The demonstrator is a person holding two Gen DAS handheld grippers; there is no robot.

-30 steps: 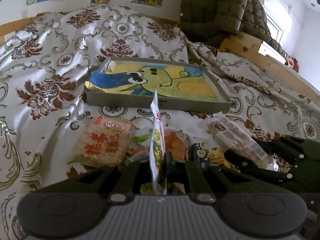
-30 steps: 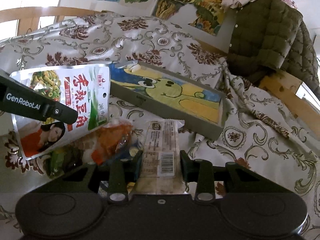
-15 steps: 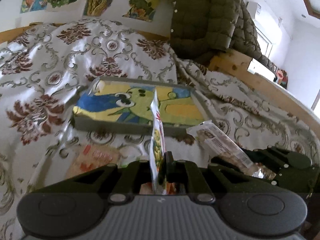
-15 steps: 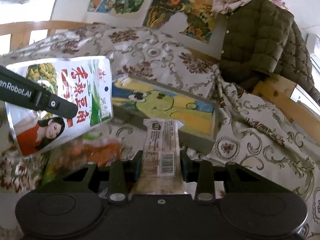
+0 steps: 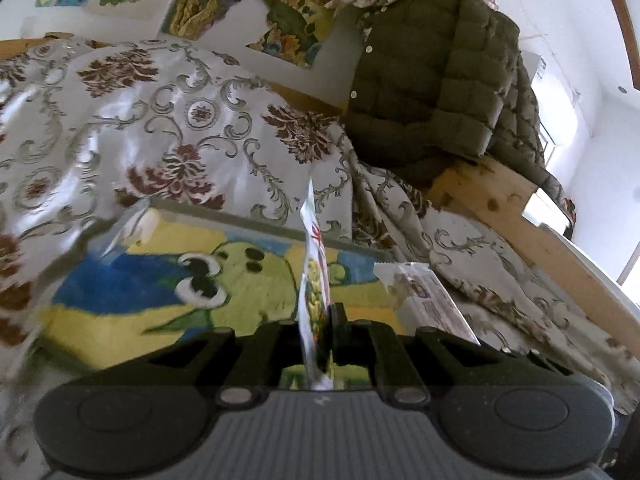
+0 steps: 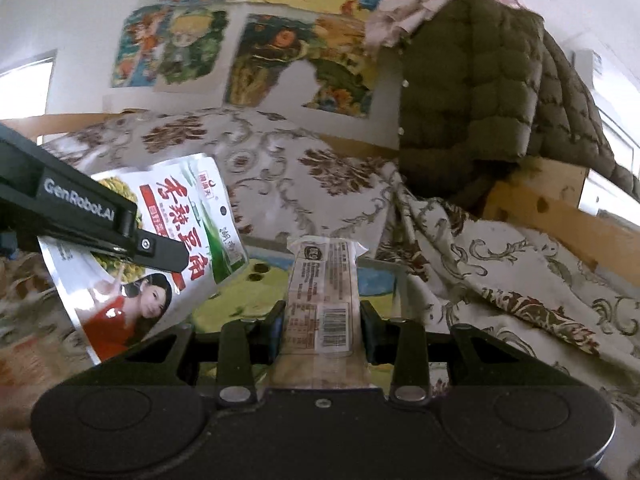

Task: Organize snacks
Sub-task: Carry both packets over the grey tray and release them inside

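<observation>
Pouch (image 5: 314,280) stands edge-on in left tool (image 5: 316,332); right tool (image 6: 322,320) grips wrapped bar (image 6: 324,280) (long axis pointing forward).

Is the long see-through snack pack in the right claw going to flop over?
Probably not much. The long clear snack pack sticks straight out past the right claw without drooping, so it looks fairly stiff. Its shiny wrapper may be slippery. It seems light.

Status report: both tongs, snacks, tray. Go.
Left tongs shut on pouch, held edge-up. Right tongs shut on clear pack. Both over tray. Nothing in the way.
</observation>
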